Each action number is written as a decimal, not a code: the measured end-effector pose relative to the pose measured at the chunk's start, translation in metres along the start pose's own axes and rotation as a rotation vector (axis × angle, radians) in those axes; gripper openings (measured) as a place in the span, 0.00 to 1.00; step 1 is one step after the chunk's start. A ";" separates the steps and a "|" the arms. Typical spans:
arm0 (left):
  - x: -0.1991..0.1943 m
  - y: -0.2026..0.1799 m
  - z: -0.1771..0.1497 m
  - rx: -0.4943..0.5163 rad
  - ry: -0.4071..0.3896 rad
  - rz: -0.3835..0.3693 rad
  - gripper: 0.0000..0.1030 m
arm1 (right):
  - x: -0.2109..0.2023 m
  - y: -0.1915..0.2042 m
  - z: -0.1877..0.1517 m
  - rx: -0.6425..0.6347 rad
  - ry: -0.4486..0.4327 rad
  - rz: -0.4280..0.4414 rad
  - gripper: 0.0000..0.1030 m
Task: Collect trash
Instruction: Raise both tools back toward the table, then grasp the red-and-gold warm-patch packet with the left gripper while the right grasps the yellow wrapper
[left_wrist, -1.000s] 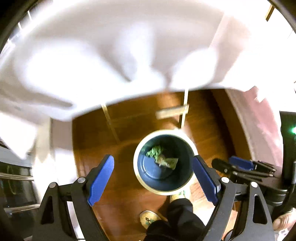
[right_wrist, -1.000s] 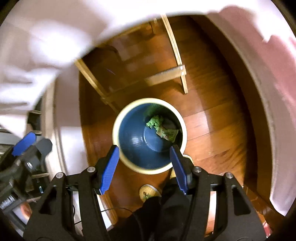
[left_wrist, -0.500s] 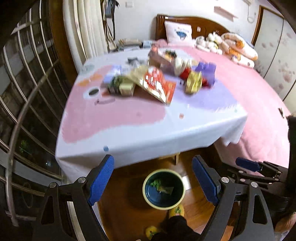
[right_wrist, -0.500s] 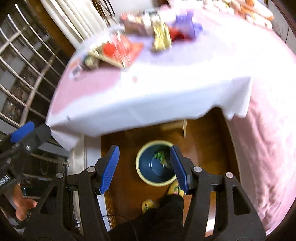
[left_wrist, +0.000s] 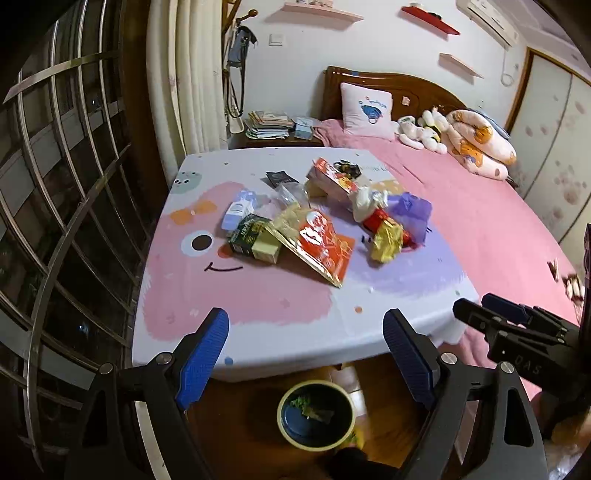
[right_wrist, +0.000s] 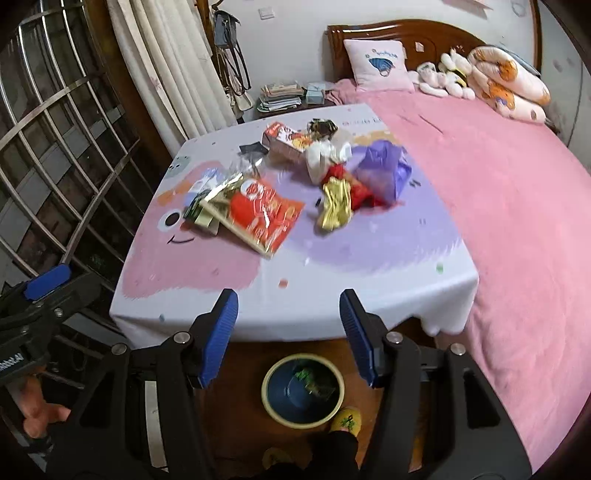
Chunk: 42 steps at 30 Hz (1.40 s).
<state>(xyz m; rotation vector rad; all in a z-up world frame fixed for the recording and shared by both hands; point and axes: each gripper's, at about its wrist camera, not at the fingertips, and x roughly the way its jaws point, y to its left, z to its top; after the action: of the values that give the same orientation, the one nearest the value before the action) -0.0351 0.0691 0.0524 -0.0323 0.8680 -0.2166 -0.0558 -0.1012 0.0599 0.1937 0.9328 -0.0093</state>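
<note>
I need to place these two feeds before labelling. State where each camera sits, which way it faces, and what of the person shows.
Left wrist: sits behind the open left gripper, angled down over the table; the right gripper shows at right.
Right wrist: sits behind the open right gripper, angled down likewise; the left gripper, a hand and a yellow slipper show.
Shared: the red snack bag, the bin on the floor, the pink bed.

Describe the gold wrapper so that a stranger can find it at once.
Look at the table beside the pink bed. In the pile at the bed side lies the crumpled gold wrapper, against a red one. No other piece is shiny gold all over.
</note>
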 end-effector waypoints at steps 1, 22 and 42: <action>0.005 0.003 0.006 -0.014 0.007 0.007 0.84 | 0.010 -0.003 0.009 -0.007 0.001 -0.004 0.53; 0.244 0.004 0.067 -0.330 0.234 0.152 0.83 | 0.241 -0.093 0.123 -0.385 0.142 0.260 0.47; 0.313 0.019 0.078 -0.464 0.272 0.120 0.83 | 0.320 -0.056 0.100 -0.637 0.237 0.345 0.27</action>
<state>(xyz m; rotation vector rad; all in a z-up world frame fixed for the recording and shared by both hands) 0.2236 0.0194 -0.1354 -0.3901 1.1737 0.0995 0.2102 -0.1489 -0.1470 -0.2434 1.0823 0.6344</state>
